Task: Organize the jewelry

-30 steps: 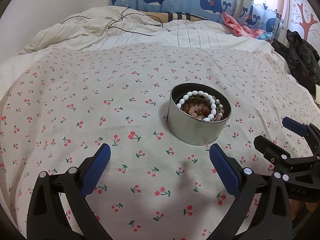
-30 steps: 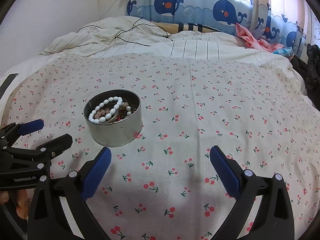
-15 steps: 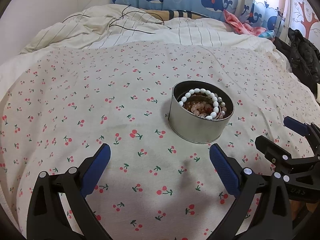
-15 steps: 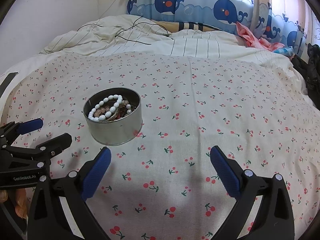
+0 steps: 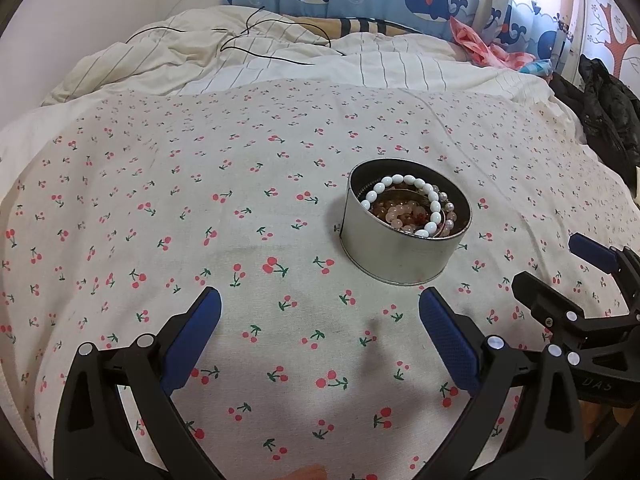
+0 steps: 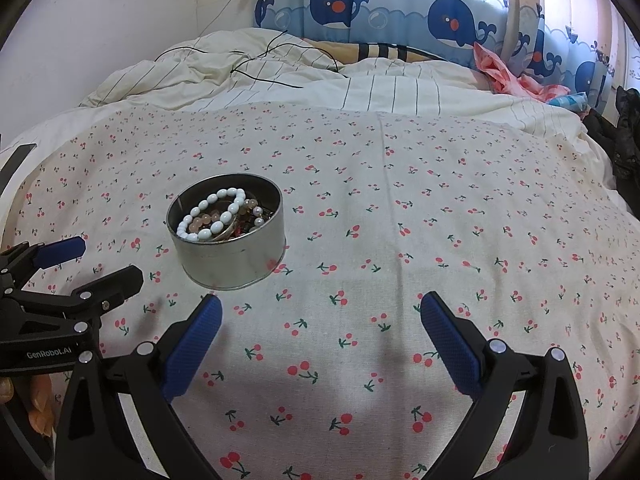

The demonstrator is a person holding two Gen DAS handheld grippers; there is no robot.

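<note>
Tin (image 5: 404, 240) of bead bracelets, white-bead bracelet (image 5: 404, 204) uppermost, set on cherry-print sheet (image 5: 200, 220). Located ahead-right of left gripper (image 5: 320, 320), ahead-left of right gripper (image 6: 320, 320); nearness judged about equal. Both grippers spread wide, nothing held.

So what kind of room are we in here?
Most likely a bedroom, perhaps a child's. The work surface is a bed with a cherry-print sheet, a rumpled striped duvet lies at the far end, and whale-pattern curtains hang behind it.
</note>
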